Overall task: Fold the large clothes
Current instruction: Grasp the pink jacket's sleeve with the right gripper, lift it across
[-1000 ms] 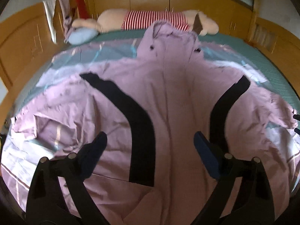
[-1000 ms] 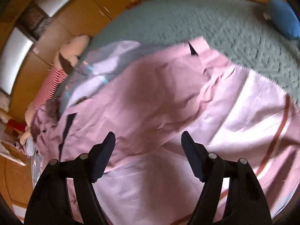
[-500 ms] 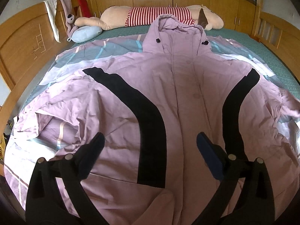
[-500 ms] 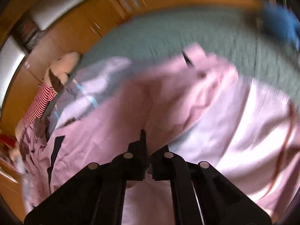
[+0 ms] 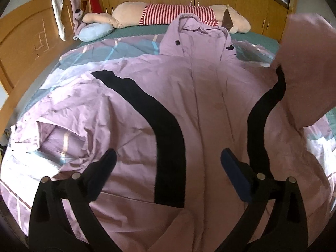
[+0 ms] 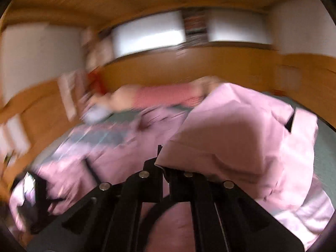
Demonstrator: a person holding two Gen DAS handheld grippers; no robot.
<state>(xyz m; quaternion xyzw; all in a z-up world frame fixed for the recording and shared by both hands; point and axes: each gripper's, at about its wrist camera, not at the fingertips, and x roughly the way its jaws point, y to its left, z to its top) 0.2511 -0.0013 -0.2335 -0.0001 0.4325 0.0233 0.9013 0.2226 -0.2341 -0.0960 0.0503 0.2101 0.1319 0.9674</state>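
A large lilac hooded jacket (image 5: 205,109) with two curved black stripes lies front up on the bed, hood toward the far end. My left gripper (image 5: 168,163) is open and empty, hovering above the jacket's lower middle. My right gripper (image 6: 162,163) is shut on the jacket's right sleeve (image 6: 241,138) and holds it lifted off the bed; the sleeve hangs in the air at the right of the left wrist view (image 5: 304,69). The right wrist view is blurred.
A striped sheet (image 5: 31,168) lies under the jacket on a green bedspread (image 5: 134,31). A long plush toy in a red-striped shirt (image 5: 178,16) and a blue pillow (image 5: 94,31) lie at the far end. A wooden headboard (image 5: 27,48) and cupboards surround the bed.
My right gripper closed on the right sleeve and lifted it up and inward over the jacket. My left gripper stayed open above the jacket and shifted slightly.
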